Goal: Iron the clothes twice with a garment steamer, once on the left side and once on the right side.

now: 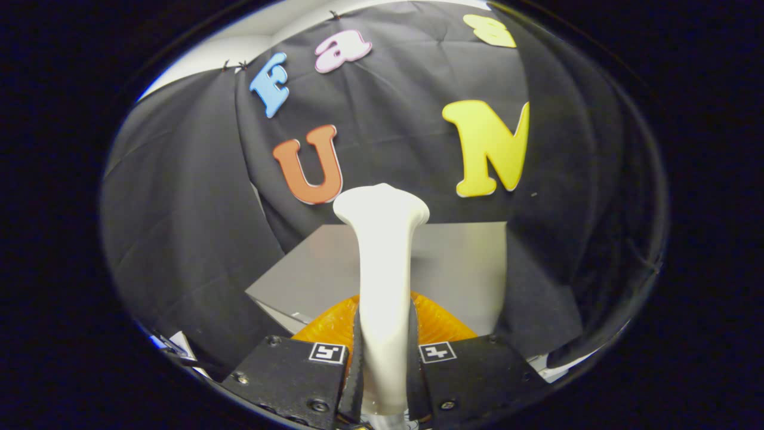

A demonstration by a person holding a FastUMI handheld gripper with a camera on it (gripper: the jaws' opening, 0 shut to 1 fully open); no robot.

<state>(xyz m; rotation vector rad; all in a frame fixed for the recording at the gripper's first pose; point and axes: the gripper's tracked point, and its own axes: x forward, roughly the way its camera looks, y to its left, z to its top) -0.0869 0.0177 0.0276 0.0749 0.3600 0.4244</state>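
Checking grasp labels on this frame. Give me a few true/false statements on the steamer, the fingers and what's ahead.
1. The gripper is shut on the white steamer, one finger on each side of its neck. True.
2. The steamer lies flat on the table. False: it is held between the fingers and points away from them, its flared head toward the black cloth wall.
3. An orange translucent part sits just beyond the fingers, behind the steamer's neck. True.
4. The fingers are wide open with nothing between them. False: they press on the steamer.
5. A grey flat surface lies beyond the steamer. True.
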